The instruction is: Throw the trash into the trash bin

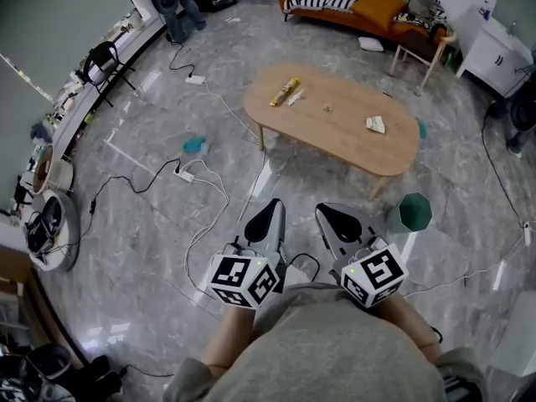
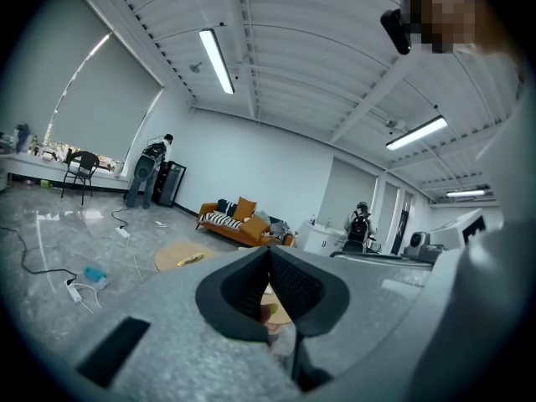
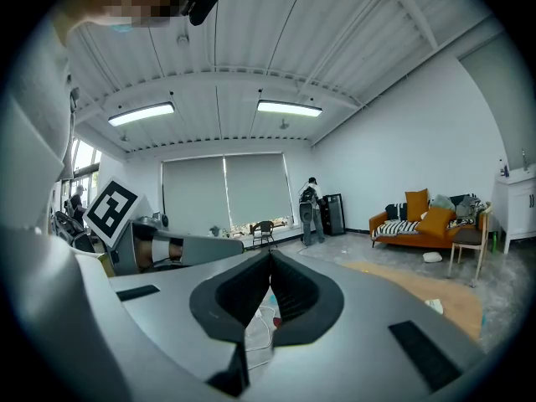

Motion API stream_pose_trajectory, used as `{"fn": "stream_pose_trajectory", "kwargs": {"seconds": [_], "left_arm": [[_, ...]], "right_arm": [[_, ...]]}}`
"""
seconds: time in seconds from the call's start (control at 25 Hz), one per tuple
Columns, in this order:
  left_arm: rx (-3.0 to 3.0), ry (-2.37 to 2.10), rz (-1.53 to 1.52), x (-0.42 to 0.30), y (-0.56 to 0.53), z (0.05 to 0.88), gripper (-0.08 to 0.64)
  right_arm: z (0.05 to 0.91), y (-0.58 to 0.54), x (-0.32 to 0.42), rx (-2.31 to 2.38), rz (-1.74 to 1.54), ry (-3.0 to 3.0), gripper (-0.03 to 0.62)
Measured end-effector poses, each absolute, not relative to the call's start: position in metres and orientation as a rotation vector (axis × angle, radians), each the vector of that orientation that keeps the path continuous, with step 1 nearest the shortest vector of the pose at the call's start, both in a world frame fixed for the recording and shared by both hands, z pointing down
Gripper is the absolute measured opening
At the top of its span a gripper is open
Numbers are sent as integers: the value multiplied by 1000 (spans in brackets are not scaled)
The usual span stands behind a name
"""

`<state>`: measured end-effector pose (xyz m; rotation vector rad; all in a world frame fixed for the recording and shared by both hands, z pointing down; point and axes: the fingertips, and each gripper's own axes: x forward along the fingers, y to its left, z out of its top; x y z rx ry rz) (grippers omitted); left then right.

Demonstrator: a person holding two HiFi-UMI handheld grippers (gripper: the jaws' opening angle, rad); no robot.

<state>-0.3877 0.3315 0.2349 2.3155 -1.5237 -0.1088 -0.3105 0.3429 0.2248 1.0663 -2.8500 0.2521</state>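
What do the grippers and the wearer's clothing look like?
Both the left gripper and right gripper have grey bodies ending in black, pointed jaw pads. Each carries a white cube printed with black square markers. The person wears a grey top.

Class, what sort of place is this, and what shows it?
Likely a lounge or mock living room: an orange sofa, an oval wooden coffee table, and power cables trailing over the polished floor.

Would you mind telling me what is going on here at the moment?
A person holds the left gripper and right gripper out ahead, tongs shut and empty. Trash, including a yellow wrapper and crumpled paper, lies on the wooden table. The green trash bin stands on the floor beside it. Nothing is picked up yet.
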Motion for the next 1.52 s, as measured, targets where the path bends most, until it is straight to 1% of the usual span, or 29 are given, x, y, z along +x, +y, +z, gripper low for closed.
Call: {"fn": "stream_pose_trajectory", "kwargs": {"seconds": [0.36,0.76,1.52], "left_arm": [[2325,-1483,-106,-426,283,232,9],[2329,-1461,-102,-485,233,237,9],[2377,-1343,-59,-561,149,254,9]], "right_arm": [[222,296,-352,1084,251,-2825,9],[228,242,-405,1148,247,-2788,9],[237,166,-489,1252,288,-2747,9]]}}
